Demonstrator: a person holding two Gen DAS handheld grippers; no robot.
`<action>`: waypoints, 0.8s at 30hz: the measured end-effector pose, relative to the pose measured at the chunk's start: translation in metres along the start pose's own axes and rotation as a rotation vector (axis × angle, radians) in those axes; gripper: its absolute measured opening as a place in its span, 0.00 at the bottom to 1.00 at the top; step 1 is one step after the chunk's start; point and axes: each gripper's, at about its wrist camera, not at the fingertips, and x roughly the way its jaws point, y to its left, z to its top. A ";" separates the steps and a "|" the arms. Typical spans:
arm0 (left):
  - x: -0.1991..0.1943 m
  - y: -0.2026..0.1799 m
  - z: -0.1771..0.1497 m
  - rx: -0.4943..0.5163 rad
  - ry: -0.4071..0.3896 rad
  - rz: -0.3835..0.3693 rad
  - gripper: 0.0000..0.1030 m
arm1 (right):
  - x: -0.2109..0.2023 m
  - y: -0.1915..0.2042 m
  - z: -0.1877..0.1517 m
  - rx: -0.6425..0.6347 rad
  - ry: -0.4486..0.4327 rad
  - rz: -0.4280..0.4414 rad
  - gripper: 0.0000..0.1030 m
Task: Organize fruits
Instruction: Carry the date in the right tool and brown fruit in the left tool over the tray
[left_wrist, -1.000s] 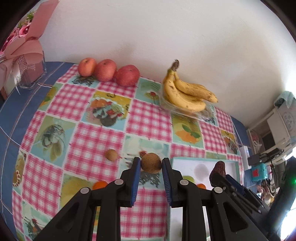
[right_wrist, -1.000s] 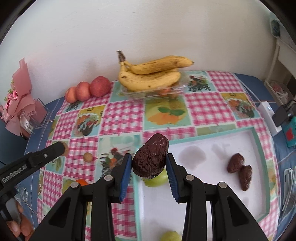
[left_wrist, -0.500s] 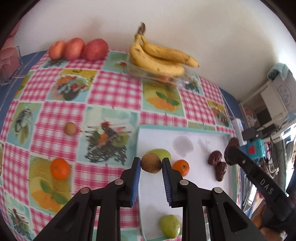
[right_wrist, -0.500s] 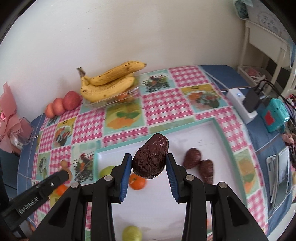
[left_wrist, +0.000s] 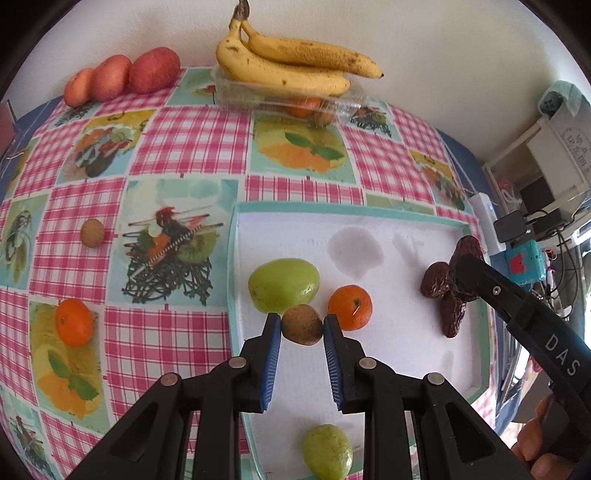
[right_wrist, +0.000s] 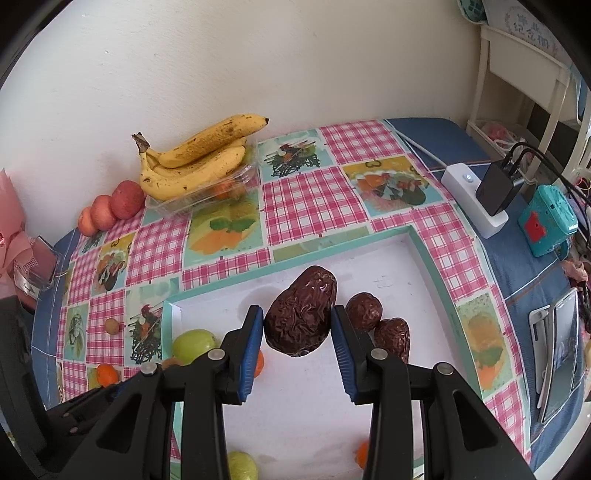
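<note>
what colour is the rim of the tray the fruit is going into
Pale teal rim around a white tray floor, clearest in the left wrist view.

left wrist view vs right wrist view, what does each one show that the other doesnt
Only the left wrist view shows the small round brown fruit clamped between the left gripper fingers, and the right gripper from outside.

Only the right wrist view shows the big wrinkled dark brown date filling the right gripper's fingers, the black charger plugged into the white power strip, and a pink wrapped bouquet.

Both share the white teal-rimmed tray, yellow banana bunch, three red apples, two dates lying in the tray, and the pink checked tablecloth.
</note>
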 end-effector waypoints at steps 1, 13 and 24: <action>0.002 0.000 0.000 -0.001 0.004 0.001 0.25 | 0.002 0.000 0.000 0.001 0.005 0.000 0.38; 0.029 0.003 -0.009 -0.004 0.070 0.015 0.25 | 0.045 -0.003 -0.015 -0.009 0.122 -0.019 0.38; 0.035 0.004 -0.010 -0.003 0.079 0.017 0.25 | 0.068 -0.001 -0.026 -0.029 0.173 -0.069 0.38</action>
